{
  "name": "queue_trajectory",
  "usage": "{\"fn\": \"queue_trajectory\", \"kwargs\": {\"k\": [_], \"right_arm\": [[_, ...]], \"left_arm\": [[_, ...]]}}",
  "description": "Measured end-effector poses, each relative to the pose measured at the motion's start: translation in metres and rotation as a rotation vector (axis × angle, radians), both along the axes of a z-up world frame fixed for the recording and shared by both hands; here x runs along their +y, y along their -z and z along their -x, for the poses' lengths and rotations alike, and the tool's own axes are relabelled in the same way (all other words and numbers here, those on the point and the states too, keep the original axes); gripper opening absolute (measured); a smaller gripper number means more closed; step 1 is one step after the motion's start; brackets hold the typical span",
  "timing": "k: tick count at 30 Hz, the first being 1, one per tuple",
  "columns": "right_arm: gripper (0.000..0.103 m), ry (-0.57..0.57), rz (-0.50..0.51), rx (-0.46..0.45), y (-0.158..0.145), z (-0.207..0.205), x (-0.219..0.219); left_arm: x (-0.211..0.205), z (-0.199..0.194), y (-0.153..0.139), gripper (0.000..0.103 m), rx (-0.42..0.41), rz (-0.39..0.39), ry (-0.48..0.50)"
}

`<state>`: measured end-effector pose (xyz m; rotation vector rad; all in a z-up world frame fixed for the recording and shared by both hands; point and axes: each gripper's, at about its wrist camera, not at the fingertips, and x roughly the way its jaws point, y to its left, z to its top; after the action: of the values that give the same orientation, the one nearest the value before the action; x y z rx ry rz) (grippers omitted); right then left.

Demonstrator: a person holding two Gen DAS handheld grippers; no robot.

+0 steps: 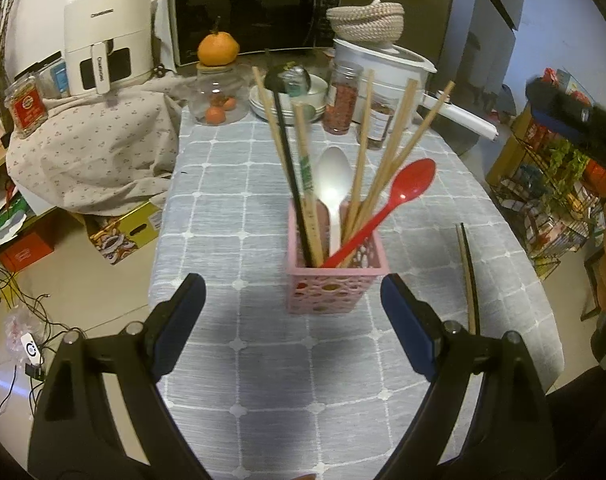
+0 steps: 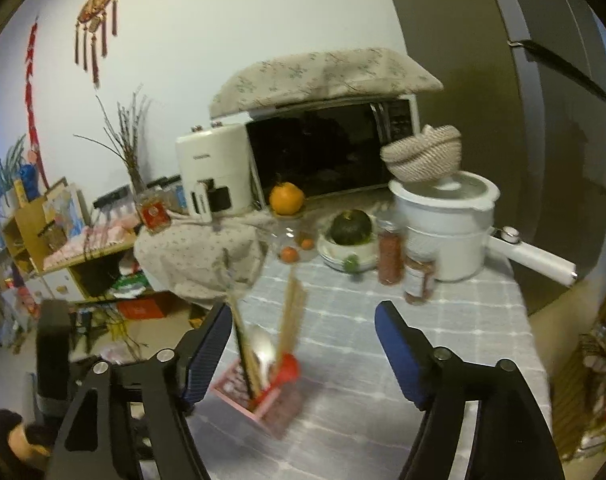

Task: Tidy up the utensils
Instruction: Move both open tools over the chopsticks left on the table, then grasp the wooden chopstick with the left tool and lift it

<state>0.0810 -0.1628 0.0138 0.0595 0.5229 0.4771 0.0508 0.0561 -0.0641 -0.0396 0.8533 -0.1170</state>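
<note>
A pink perforated utensil basket stands on the grey checked tablecloth. It holds several wooden chopsticks, a black chopstick, a white spoon and a red spoon. A loose pair of chopsticks lies on the cloth to the basket's right. My left gripper is open and empty, just in front of the basket. My right gripper is open and empty, above the table; the basket shows blurred low between its fingers.
At the table's far end stand a glass jar with an orange on top, stacked bowls, spice jars, a white cooker and a microwave. A white air fryer sits left on a cloth-covered stand. A shelf rack is right.
</note>
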Motion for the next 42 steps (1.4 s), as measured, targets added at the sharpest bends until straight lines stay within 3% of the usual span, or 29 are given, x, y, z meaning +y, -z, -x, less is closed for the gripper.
{"fn": "queue_trajectory", "kwargs": {"k": [13, 21, 23, 28, 30, 36, 42], "right_arm": [[0.078, 0.174, 0.158, 0.256, 0.062, -0.008, -0.092], [0.078, 0.259, 0.223, 0.423, 0.097, -0.012, -0.136], [0.078, 0.273, 0.219, 0.469, 0.106, -0.015, -0.147], [0.078, 0.306, 0.235, 0.510, 0.119, -0.021, -0.166], [0.078, 0.312, 0.239, 0.529, 0.123, -0.025, -0.170], [0.078, 0.316, 0.233, 0.556, 0.130, -0.037, -0.178], [0.078, 0.335, 0.242, 0.571, 0.136, -0.043, -0.187]], "left_arm": [[-0.065, -0.002, 0.013, 0.089, 0.083, -0.021, 0.153], [-0.137, -0.011, 0.027, 0.089, 0.139, -0.105, 0.316], [-0.156, -0.019, 0.033, 0.083, 0.164, -0.118, 0.349], [-0.195, -0.052, 0.056, 0.041, 0.282, -0.076, 0.396], [-0.204, -0.068, 0.066, 0.031, 0.332, -0.038, 0.390], [-0.222, -0.101, 0.091, 0.015, 0.438, 0.019, 0.351], [-0.242, -0.113, 0.099, 0.011, 0.457, 0.011, 0.355]]}}
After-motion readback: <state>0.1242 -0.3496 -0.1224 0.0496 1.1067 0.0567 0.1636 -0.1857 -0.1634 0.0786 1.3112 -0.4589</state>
